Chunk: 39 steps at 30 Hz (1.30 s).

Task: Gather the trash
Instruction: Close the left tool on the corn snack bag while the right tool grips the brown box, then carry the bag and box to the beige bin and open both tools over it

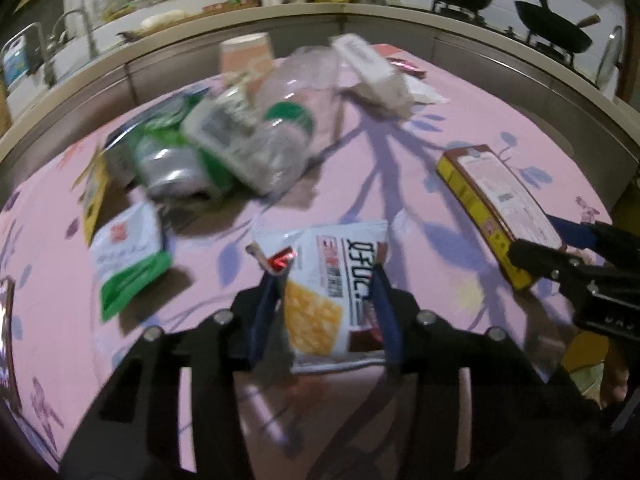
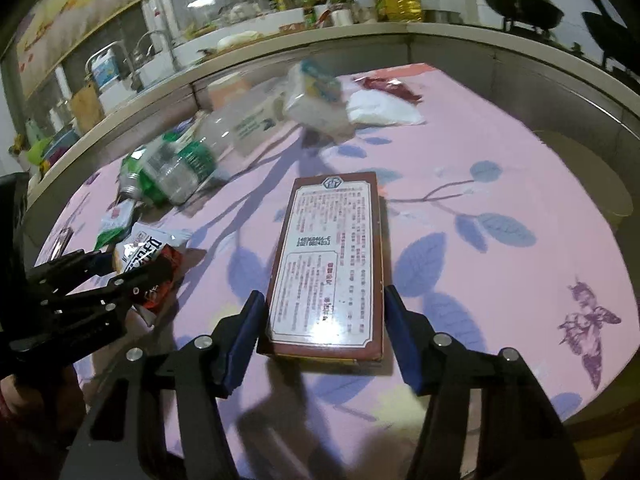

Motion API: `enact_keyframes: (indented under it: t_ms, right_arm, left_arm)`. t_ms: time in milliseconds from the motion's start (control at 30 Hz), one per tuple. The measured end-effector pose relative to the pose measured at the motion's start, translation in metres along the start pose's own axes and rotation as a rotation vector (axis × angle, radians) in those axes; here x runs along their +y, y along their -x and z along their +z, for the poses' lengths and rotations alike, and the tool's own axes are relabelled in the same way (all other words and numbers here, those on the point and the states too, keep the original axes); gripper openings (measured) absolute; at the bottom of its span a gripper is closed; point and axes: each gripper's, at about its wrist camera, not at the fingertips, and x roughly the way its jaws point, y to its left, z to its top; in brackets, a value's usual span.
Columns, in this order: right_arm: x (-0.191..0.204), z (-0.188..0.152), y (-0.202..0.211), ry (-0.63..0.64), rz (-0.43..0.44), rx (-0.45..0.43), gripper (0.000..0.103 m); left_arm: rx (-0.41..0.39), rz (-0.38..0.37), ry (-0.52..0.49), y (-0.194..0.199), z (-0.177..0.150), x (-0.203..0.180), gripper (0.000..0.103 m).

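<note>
Trash lies scattered on the pink cloth (image 2: pixel 500 168). The left gripper (image 1: pixel 326 280) clasps a cracker packet (image 1: pixel 332 296) between its blue pads. The right gripper (image 2: pixel 324 300) straddles a flat box (image 2: pixel 332 264), jaws just beside its long sides; whether they pinch it I cannot tell. Crushed bottles (image 1: pixel 256 136) sit at eleven o'clock of the packet, a green-white sachet (image 1: pixel 128 264) at nine

Dim, motion blur, fisheye warp, glare
</note>
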Motion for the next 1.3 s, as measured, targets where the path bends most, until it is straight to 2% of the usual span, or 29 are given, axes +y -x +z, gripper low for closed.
enact_keyframes:
  t_ms: [333,467,500,533,567,600,733,900,1033,1067,1133,1167,1200,1300]
  right_arm:
    - [-0.064,0.016,0.009,-0.127,-0.081,-0.066,0.058]
    - [-0.079,0.014,0.006,-0.155,-0.087,-0.047,0.062]
    - [-0.081,0.012,0.006,-0.156,-0.084,-0.048,0.064]
    - [-0.081,0.010,0.007,-0.154,-0.091,-0.049,0.070]
    - [-0.082,0.008,0.008,-0.150,-0.101,-0.056,0.075]
    - [-0.082,0.007,0.009,-0.147,-0.103,-0.063,0.077]
    - [-0.082,0.001,0.011,-0.133,-0.112,-0.084,0.079]
    - [-0.079,-0.006,0.014,-0.110,-0.120,-0.107,0.079]
    - [-0.079,-0.006,0.011,-0.100,-0.133,-0.123,0.079]
    - [-0.080,-0.006,0.011,-0.099,-0.132,-0.129,0.079]
    - [-0.080,-0.006,0.010,-0.087,-0.130,-0.136,0.075]
    - [-0.079,-0.006,0.009,-0.076,-0.115,-0.137,0.062]
    - [-0.078,-0.005,0.010,-0.070,-0.092,-0.136,0.057]
    - [-0.081,-0.003,0.013,-0.082,-0.090,-0.148,0.056]
  left_arm:
    - [-0.065,-0.140,-0.096,-0.032,0.063,-0.063,0.041]
    - [-0.035,-0.174,-0.121,-0.054,0.072,-0.088,0.041]
    - [-0.023,-0.164,-0.122,-0.059,0.071,-0.092,0.048]
    - [-0.014,-0.154,-0.121,-0.062,0.071,-0.093,0.054]
    - [-0.004,-0.141,-0.116,-0.065,0.071,-0.094,0.066]
    - [0.003,-0.134,-0.110,-0.067,0.070,-0.094,0.072]
    - [0.019,-0.121,-0.065,-0.068,0.071,-0.086,0.073]
    - [0.057,-0.139,0.008,-0.062,0.063,-0.069,0.073]
    - [0.050,-0.134,0.013,-0.059,0.059,-0.068,0.073]
    - [0.045,-0.128,0.004,-0.059,0.059,-0.070,0.072]
    - [0.035,-0.132,-0.026,-0.061,0.061,-0.076,0.058]
    - [0.036,-0.141,-0.038,-0.062,0.062,-0.077,0.046]
    - [0.040,-0.151,-0.051,-0.062,0.064,-0.080,0.040]
    - [0.052,-0.189,-0.074,-0.066,0.073,-0.090,0.031]
